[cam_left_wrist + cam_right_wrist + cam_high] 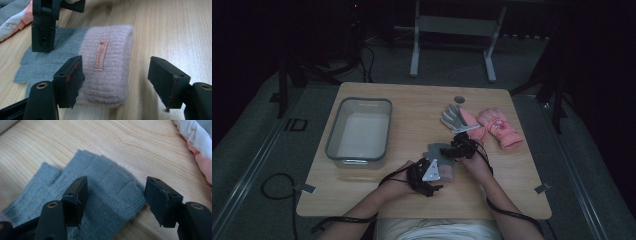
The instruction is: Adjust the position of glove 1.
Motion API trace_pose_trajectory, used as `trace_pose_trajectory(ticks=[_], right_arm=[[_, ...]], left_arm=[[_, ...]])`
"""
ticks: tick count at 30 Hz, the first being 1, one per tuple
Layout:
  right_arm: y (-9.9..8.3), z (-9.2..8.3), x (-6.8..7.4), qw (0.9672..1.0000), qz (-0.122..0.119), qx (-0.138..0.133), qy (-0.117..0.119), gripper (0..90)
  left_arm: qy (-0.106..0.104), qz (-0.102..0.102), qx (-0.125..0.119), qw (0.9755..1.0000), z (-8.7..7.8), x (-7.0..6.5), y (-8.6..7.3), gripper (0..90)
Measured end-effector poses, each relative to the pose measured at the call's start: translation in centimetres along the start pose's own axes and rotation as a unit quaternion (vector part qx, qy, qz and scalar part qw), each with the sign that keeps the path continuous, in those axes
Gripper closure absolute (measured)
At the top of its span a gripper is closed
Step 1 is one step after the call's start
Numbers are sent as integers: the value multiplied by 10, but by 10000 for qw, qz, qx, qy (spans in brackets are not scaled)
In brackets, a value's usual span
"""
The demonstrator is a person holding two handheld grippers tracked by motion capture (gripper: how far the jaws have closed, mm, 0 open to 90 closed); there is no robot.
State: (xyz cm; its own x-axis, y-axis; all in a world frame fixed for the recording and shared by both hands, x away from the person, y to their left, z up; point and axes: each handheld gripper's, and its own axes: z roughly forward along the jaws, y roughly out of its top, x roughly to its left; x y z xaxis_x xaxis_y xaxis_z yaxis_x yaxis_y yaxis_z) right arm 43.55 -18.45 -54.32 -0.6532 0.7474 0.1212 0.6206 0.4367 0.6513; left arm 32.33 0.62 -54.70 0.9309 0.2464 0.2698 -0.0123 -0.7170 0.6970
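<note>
Both hand-held grippers stand released over one knit glove [441, 159] lying flat at lower centre of the bench [422, 107]: left hand-held gripper [117, 82] straddles its pink cuff, right hand-held gripper [116, 200] its grey fingers

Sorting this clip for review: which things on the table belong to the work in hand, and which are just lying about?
In hand:
- grey and pink knit glove, flat on the table
- left gripper, jaws open around its pink cuff
- right gripper, jaws open over its grey fingers

Lying about:
- grey bin
- pink gloves, farther back
- round table insert
</note>
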Motion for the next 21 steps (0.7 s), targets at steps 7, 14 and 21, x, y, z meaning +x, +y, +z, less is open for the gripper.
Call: trace_pose_trajectory(ticks=[7, 14, 21], right_arm=[[-3, 1, -4, 9999, 132, 18, 17, 328], [-6, 0, 0, 9988, 256, -8, 409, 645], [-4, -1, 3, 9979, 376, 58, 523, 714]], left_arm=[[110, 114, 39, 9999, 3, -3, -1, 300], [447, 472, 175, 9977, 7, -8, -1, 382], [463, 468, 281, 9974, 2, -2, 5, 647]])
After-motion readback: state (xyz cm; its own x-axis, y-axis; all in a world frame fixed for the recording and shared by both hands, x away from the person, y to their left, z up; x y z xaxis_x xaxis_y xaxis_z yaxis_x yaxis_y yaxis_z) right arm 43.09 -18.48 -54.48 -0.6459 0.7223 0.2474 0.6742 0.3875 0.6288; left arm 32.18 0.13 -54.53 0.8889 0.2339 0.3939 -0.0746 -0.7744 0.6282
